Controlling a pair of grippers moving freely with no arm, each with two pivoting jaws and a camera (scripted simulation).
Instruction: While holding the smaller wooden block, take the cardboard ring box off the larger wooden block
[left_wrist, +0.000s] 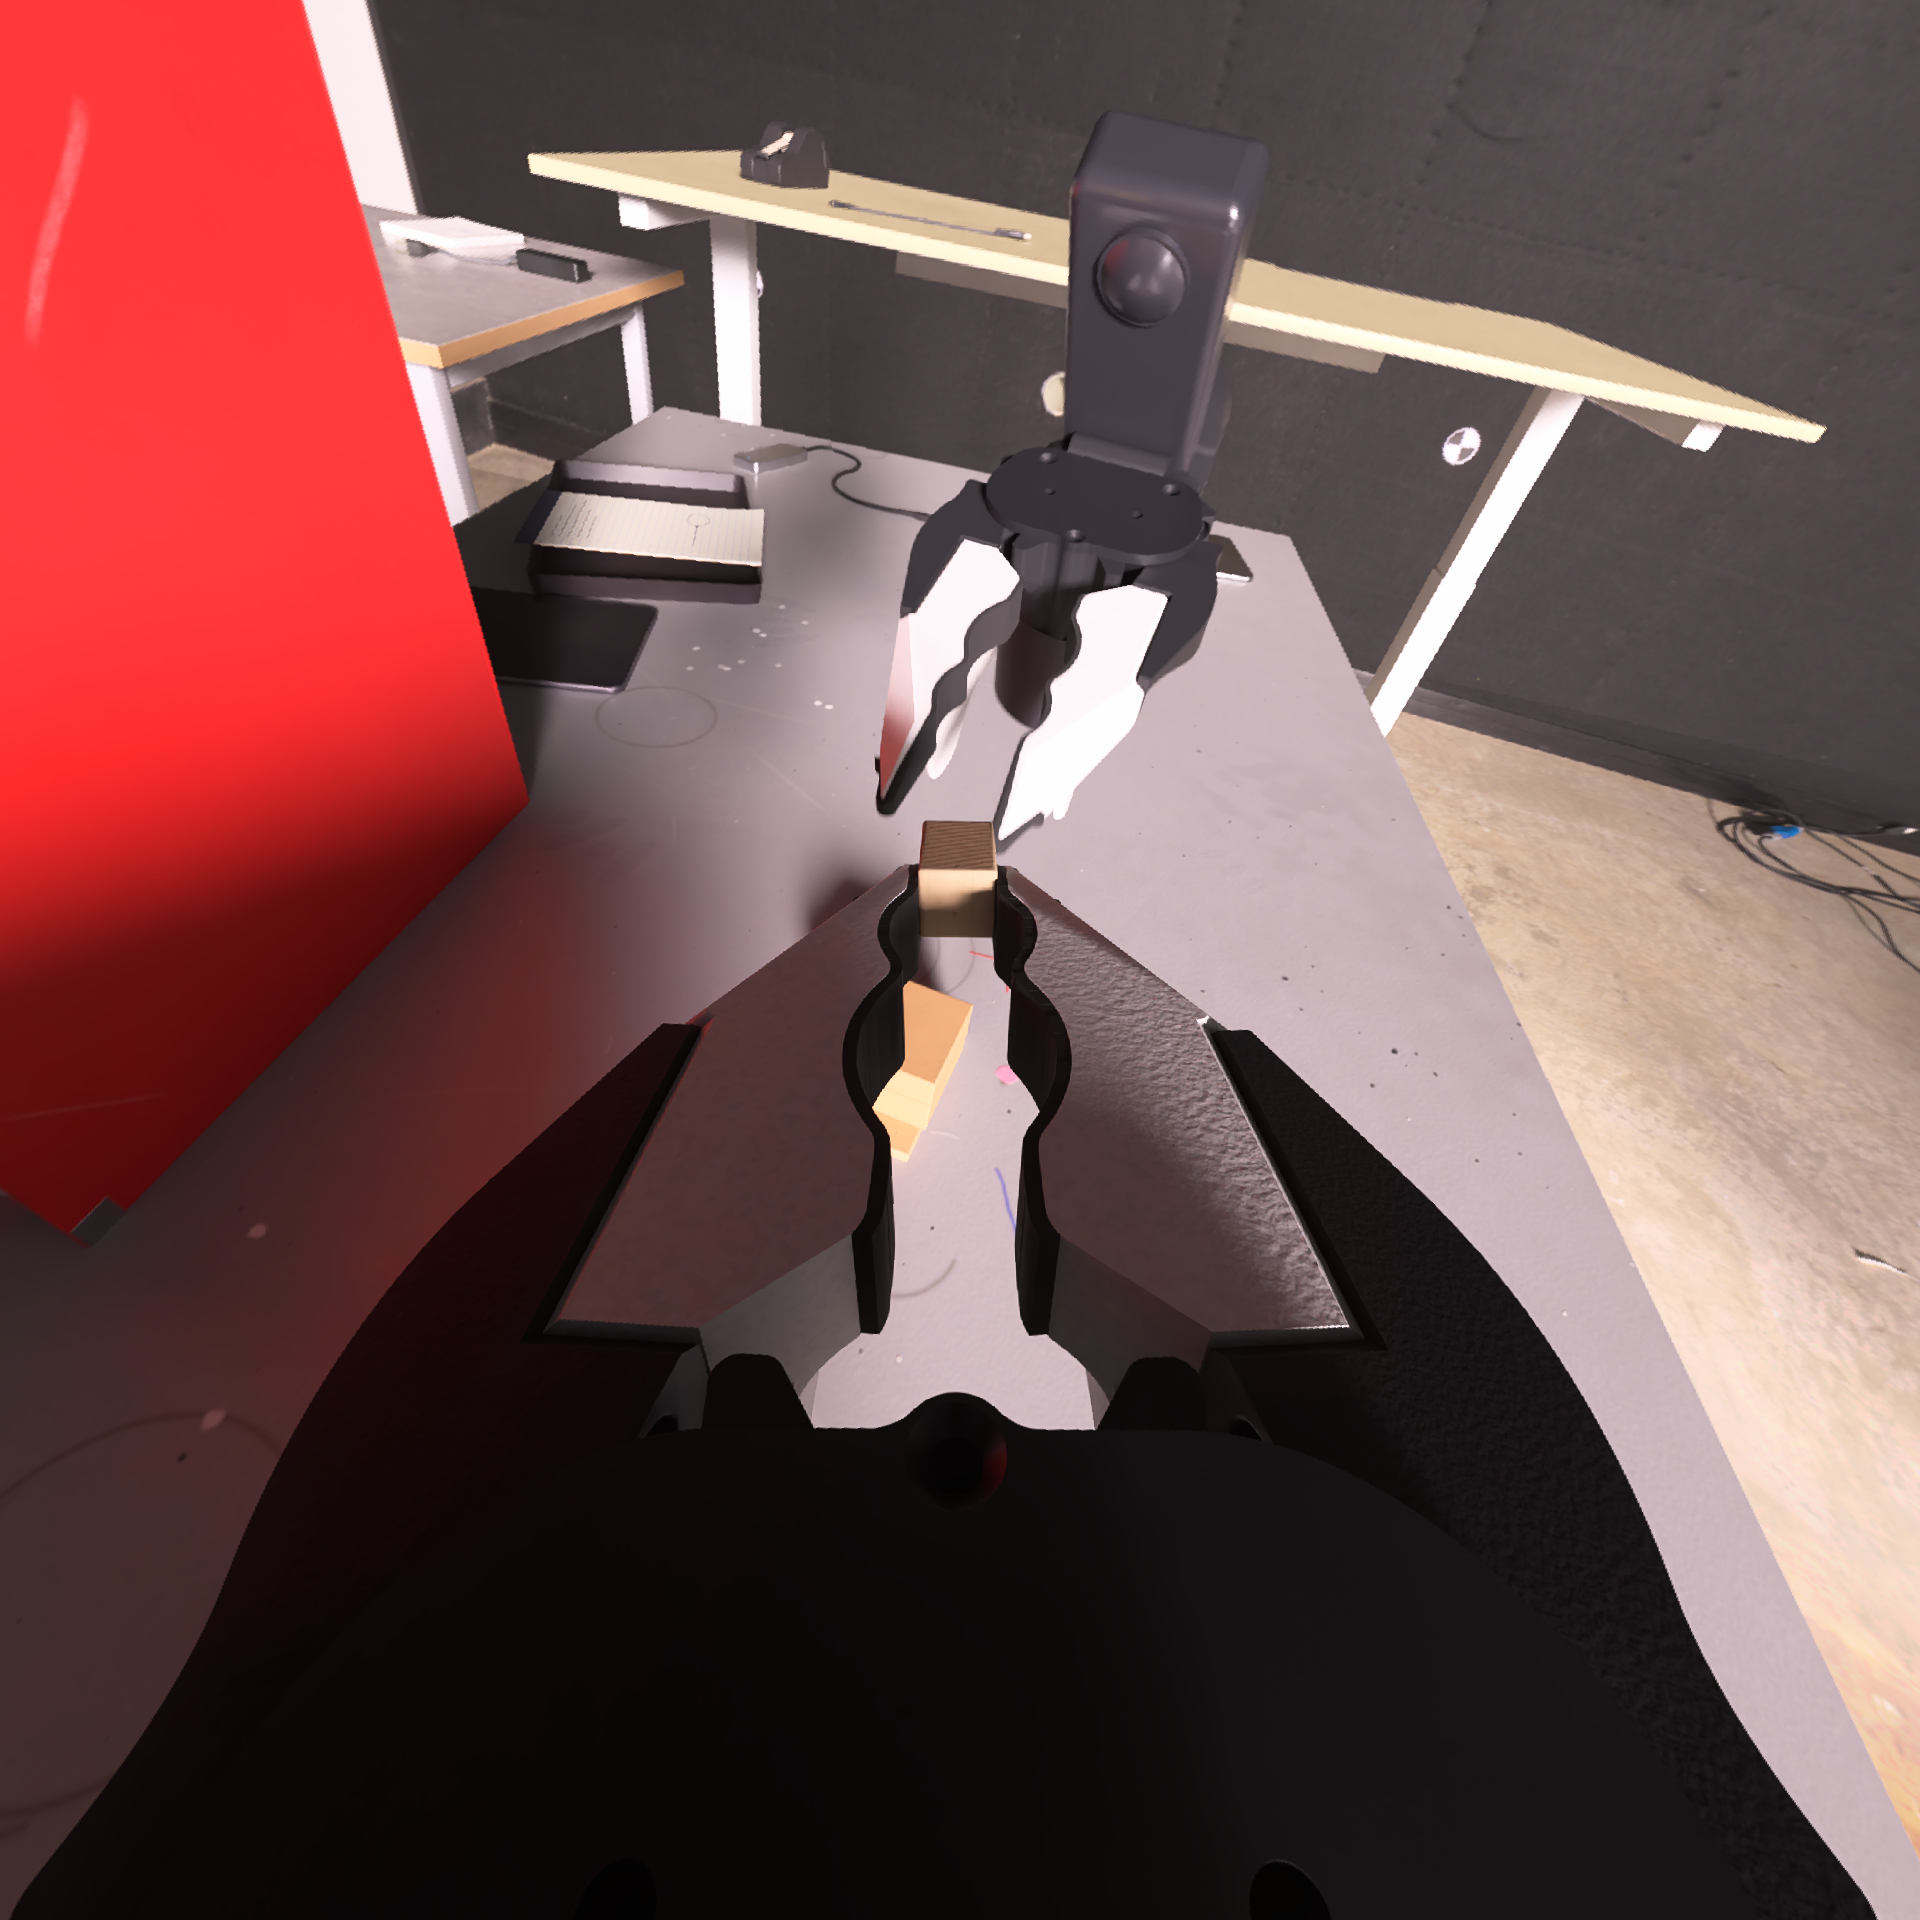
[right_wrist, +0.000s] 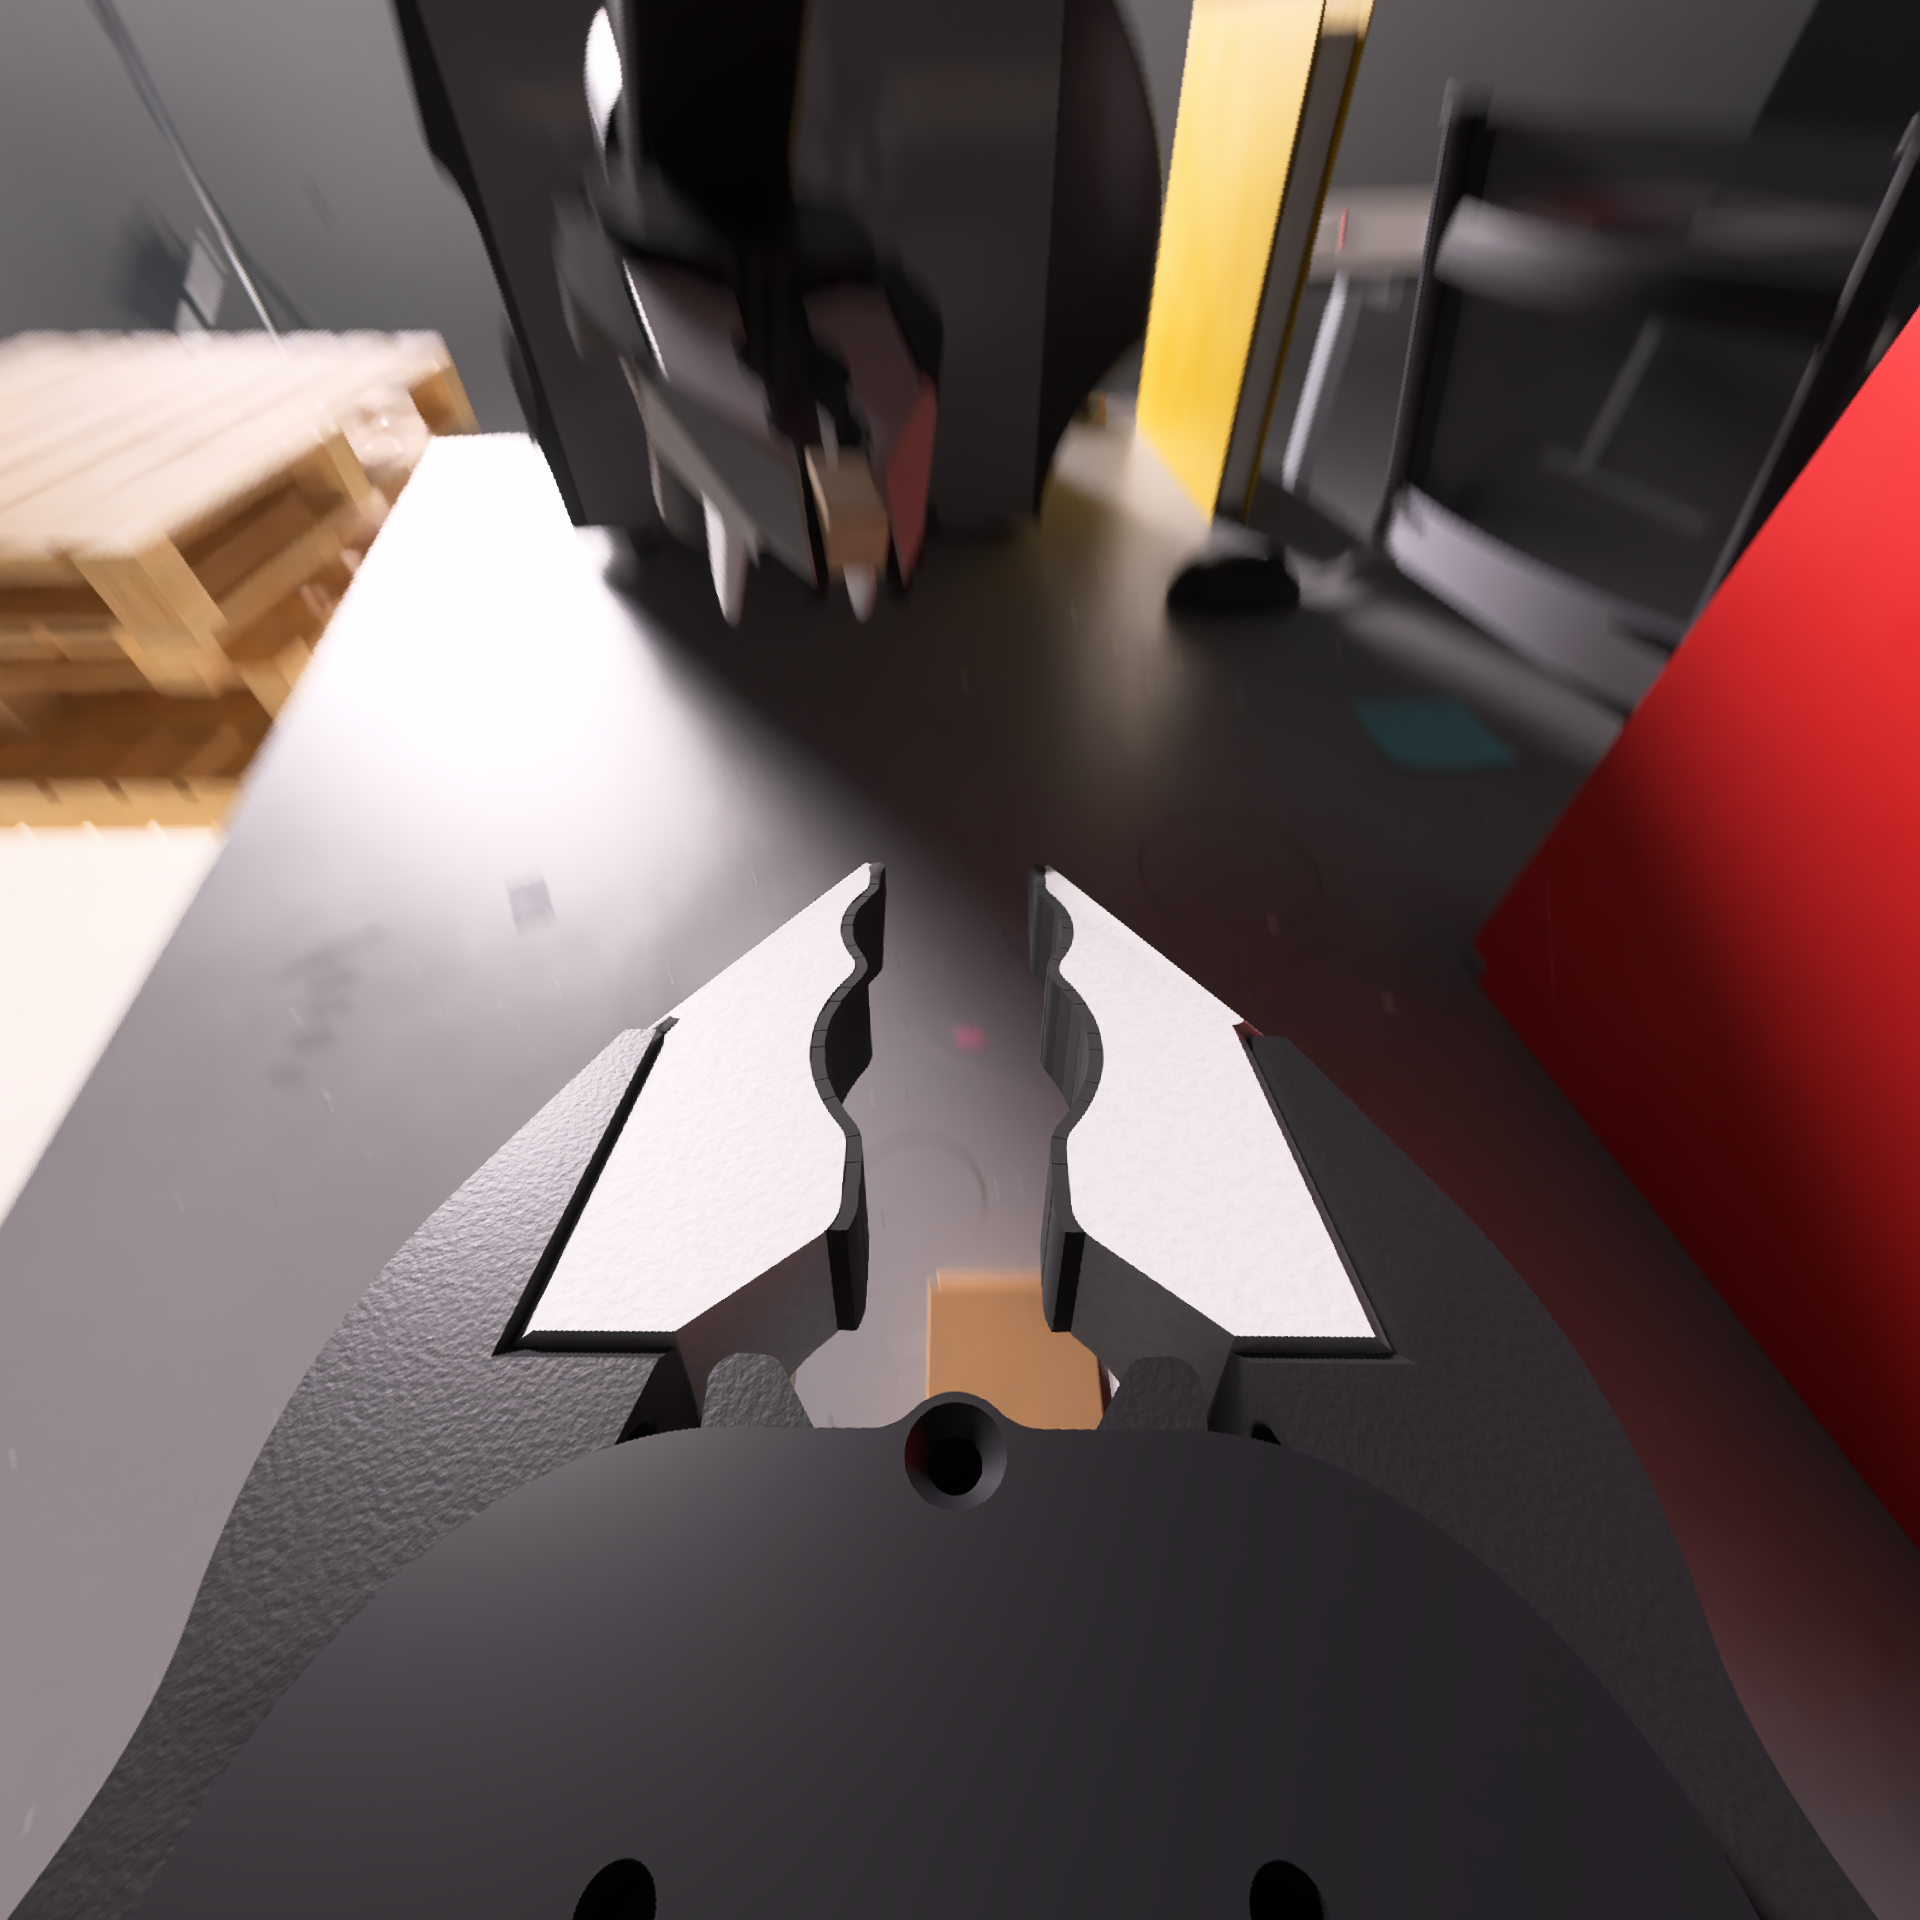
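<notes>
Progress: first half is done, second half is not. Smaller wooden block (left_wrist: 957, 878) is clamped at the tips of the left gripper (left_wrist: 957, 902) and is held clear above the grey desk (left_wrist: 1299, 831); it is also seen, blurred, in the right wrist view (right_wrist: 847, 509).

Below it, through the gap between the left fingers, a tan stack (left_wrist: 920, 1065) is seen on the desk, out in the middle, well away from every edge and closer to the red panel (left_wrist: 208, 623) side. It is judged to be the cardboard ring box on the larger wooden block; where one ends and the other begins cannot be told.

Right gripper (right_wrist: 956, 883) is parted and nothing is held between its fingers (right_wrist: 748, 1091). It is hung above the desk opposite the left gripper, tips pointed down, just beyond the held block. A tan cardboard-coloured face (right_wrist: 1013, 1345) is seen low between its finger roots, so the stack is judged to lie under it, not yet between the tips.

Left to do: the box is to be gripped and lifted off while the left clamp is kept.
</notes>
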